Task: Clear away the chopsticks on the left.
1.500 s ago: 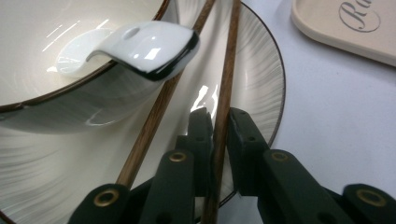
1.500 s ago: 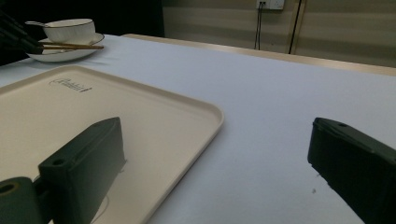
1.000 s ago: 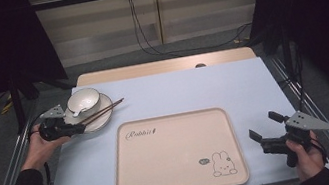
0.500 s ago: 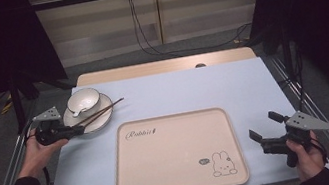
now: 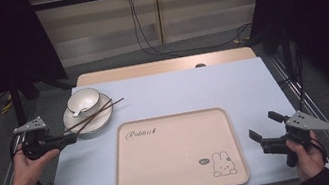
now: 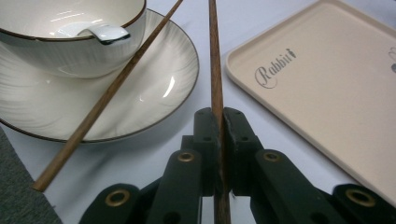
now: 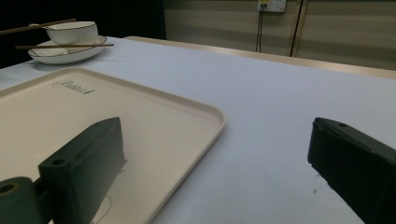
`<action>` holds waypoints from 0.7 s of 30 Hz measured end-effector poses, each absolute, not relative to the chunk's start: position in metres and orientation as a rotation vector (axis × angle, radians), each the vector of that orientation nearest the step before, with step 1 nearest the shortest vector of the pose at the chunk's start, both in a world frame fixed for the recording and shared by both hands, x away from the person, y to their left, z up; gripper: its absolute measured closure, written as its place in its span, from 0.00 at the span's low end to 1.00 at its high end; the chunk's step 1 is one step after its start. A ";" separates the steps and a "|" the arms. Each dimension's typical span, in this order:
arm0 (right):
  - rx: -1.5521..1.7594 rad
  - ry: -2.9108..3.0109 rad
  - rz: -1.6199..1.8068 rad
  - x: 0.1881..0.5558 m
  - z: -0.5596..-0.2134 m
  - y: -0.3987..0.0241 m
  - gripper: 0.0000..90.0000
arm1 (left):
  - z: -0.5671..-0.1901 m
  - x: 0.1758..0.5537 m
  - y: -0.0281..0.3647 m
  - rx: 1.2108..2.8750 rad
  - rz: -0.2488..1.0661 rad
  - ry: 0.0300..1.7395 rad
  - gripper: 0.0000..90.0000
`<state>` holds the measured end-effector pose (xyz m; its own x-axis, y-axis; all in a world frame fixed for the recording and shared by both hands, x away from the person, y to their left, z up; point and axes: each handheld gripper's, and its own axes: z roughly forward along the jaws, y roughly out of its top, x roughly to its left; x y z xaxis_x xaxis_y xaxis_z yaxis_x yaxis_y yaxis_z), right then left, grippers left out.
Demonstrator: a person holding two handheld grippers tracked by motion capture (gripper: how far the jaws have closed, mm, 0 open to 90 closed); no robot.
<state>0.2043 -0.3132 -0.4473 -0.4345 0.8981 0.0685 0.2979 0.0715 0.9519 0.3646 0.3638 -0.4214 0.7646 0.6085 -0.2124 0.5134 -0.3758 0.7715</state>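
At the left of the high view, the left gripper [image 5: 61, 139] pinches one chopstick [image 6: 215, 70] between its pressed-together jaws — the stick slants up over the plate [image 5: 77, 124]. The second chopstick [image 6: 112, 91] lies across that plate, beside the bowl [image 5: 83, 101] holding a spoon [image 6: 103, 33]. At lower right, the right gripper [image 5: 264, 131] hovers with jaws spread, just beside the beige tray [image 5: 178, 153].

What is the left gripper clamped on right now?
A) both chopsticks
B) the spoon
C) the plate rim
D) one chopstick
D: in the left gripper view the left gripper has its jaws shut on one chopstick, while the other chopstick lies free across the plate.
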 end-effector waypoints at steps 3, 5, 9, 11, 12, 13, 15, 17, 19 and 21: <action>1.186 1.791 1.375 0.204 -0.447 -0.313 0.04 | -0.421 0.357 0.363 2.024 0.142 0.845 0.94; 1.188 1.790 1.376 0.204 -0.447 -0.313 0.04 | -0.419 0.348 0.362 2.003 0.150 0.853 0.94; 1.193 1.790 1.373 0.205 -0.447 -0.312 0.04 | -0.418 0.330 0.356 2.010 0.146 0.860 0.94; 1.185 1.793 1.376 0.205 -0.447 -0.312 0.04 | -0.418 0.322 0.353 2.001 0.144 0.863 0.94; 1.185 1.793 1.376 0.205 -0.447 -0.312 0.04 | -0.419 0.317 0.351 1.999 0.150 0.869 0.94; 1.181 1.795 1.376 0.206 -0.447 -0.312 0.04 | -0.419 0.313 0.349 2.000 0.157 0.871 0.94; 1.181 1.794 1.377 0.206 -0.447 -0.311 0.04 | -0.421 0.304 0.343 2.001 0.159 0.879 0.94; 1.177 1.795 1.377 0.206 -0.447 -0.311 0.04 | -0.424 0.298 0.338 1.992 0.141 0.895 0.94; 1.181 1.789 1.377 0.207 -0.447 -0.311 0.04 | -0.426 0.289 0.330 1.985 0.129 0.908 0.94; 1.176 1.794 1.376 0.206 -0.447 -0.311 0.04 | -0.426 0.285 0.327 1.986 0.127 0.909 0.94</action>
